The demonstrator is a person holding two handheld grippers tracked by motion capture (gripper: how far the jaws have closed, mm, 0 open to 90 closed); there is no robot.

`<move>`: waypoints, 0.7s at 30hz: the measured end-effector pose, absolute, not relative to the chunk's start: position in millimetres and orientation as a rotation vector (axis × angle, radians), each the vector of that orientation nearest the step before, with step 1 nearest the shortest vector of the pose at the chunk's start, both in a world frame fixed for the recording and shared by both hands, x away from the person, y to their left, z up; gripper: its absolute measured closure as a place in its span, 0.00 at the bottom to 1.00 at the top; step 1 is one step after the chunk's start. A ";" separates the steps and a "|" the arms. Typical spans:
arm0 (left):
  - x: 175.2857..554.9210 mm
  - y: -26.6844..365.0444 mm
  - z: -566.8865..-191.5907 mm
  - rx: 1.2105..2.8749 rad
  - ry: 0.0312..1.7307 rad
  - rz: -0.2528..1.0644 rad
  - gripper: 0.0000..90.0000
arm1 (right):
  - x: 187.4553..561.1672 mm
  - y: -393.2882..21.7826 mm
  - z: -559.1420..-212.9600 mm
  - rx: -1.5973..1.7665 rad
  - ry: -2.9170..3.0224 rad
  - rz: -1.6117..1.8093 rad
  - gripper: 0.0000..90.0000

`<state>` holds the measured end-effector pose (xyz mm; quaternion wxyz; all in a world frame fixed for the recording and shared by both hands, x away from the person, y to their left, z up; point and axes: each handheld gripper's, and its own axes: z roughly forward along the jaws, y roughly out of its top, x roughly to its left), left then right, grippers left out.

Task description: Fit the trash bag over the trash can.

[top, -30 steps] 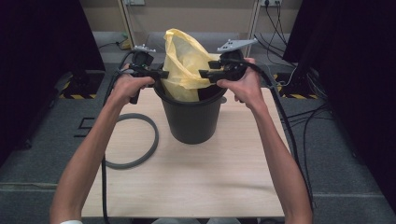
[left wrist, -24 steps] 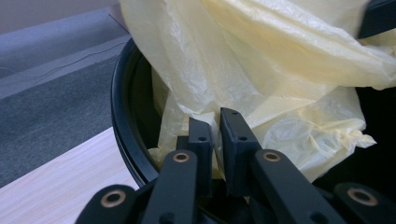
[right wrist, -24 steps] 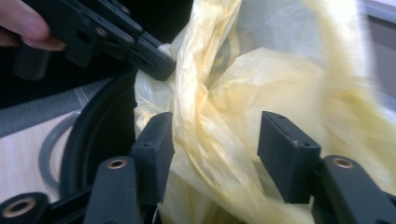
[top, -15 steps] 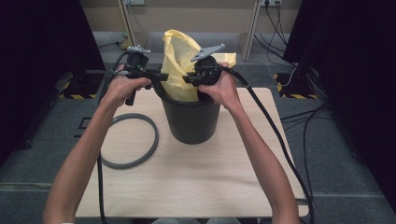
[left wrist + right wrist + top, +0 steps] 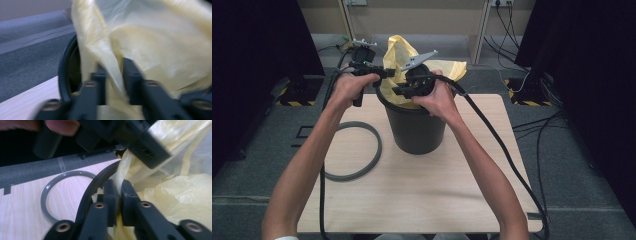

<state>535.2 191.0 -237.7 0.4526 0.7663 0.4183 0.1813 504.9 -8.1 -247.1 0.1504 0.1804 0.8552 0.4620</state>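
A black bin [image 5: 414,130] stands at the far middle of the wooden table [image 5: 422,200], and a yellow bag [image 5: 399,55] billows out of its mouth. At the bin's left rim my left gripper [image 5: 384,74] has just been closing, and a fold of the bag [image 5: 162,45] sits pinched between its jaws [image 5: 115,72]. My right gripper [image 5: 398,91] is close beside it over the rim. Its jaws [image 5: 118,188] have just eased slightly apart but still nip the bag's thin edge [image 5: 180,195] by the bin rim [image 5: 87,195].
A grey ring [image 5: 374,155] lies flat on the table left of the bin, also seen as the grey ring [image 5: 50,195] in the right gripper view. Cables trail from both grippers across the table. Dark curtains stand at both sides.
The right gripper has moved left across the bin's mouth, ending next to the left gripper. The left hand has stayed at the left rim.
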 end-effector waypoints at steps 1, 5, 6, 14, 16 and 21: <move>534.9 192.3 -239.1 1.897 1.027 0.450 0.96 | 505.2 -11.5 -245.3 0.536 2.448 1.336 0.77; 528.2 202.4 -242.5 1.917 0.995 0.465 0.97 | 506.1 -39.9 -230.1 0.607 2.371 1.424 0.64; 526.3 206.0 -242.3 1.925 0.989 0.473 0.97 | 505.8 -46.7 -226.4 0.619 2.359 1.434 0.63; 519.7 222.8 -239.1 1.949 0.976 0.489 0.97 | 512.5 -102.1 -220.0 0.737 2.301 1.311 0.64; 519.1 226.1 -240.2 1.949 0.976 0.485 0.97 | 516.0 -111.0 -223.4 0.777 2.271 1.250 0.64; 519.7 230.8 -244.1 1.939 0.984 0.471 0.96 | 520.9 -118.5 -227.8 0.798 2.283 1.331 0.55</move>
